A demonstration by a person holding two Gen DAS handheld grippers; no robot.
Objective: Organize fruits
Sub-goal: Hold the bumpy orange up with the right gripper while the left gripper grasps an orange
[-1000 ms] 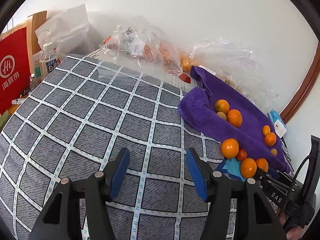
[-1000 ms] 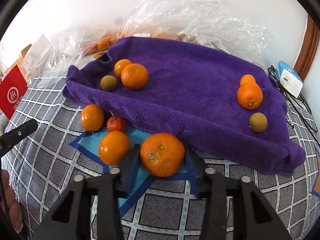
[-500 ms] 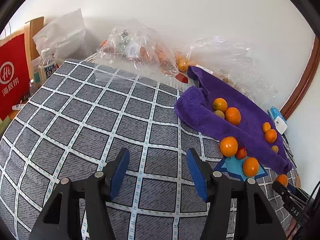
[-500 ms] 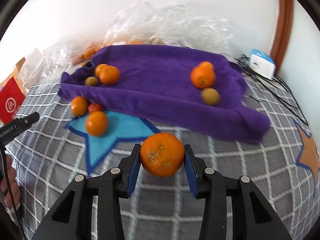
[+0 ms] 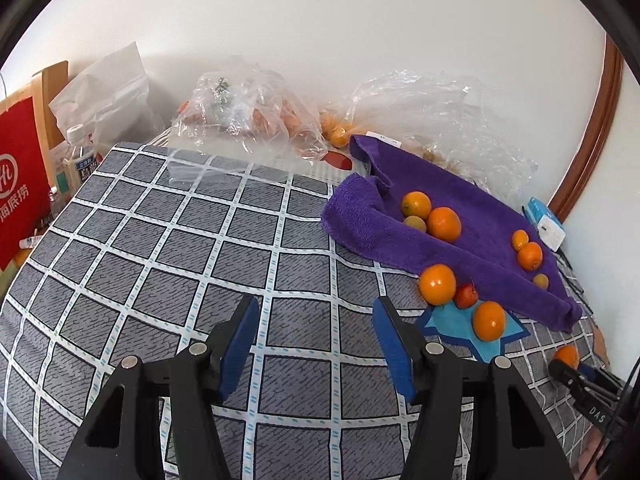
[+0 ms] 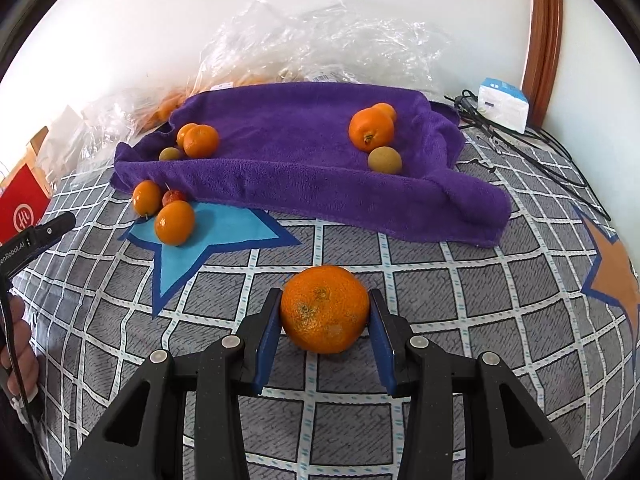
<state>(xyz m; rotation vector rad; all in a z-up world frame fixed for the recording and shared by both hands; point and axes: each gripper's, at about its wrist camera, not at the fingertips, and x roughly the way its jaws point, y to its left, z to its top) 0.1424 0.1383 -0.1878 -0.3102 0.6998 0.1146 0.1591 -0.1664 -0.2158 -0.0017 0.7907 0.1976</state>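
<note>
My right gripper [image 6: 325, 310] is shut on a large orange [image 6: 325, 309] and holds it over the grey checked cover, in front of the purple towel [image 6: 304, 160]. That orange also shows at the far right of the left wrist view [image 5: 567, 356]. On the towel lie two oranges and a small brown fruit at the left [image 6: 200, 141], and two oranges and a brown fruit at the right [image 6: 371, 129]. Two oranges [image 6: 175, 223] and a small red fruit [image 6: 173, 197] sit by the blue star patch [image 6: 216, 236]. My left gripper [image 5: 316, 320] is open and empty over the cover.
Clear plastic bags with more fruit [image 5: 248, 112] lie along the wall behind the towel. A red bag [image 5: 18, 176] and a water bottle [image 5: 80, 156] stand at the far left. A white box [image 6: 502, 104] and black cables [image 6: 532, 148] lie at the right.
My right gripper lifted the large orange off the blue star patch and carried it back and to the right, away from the towel. My left gripper has drawn back a little.
</note>
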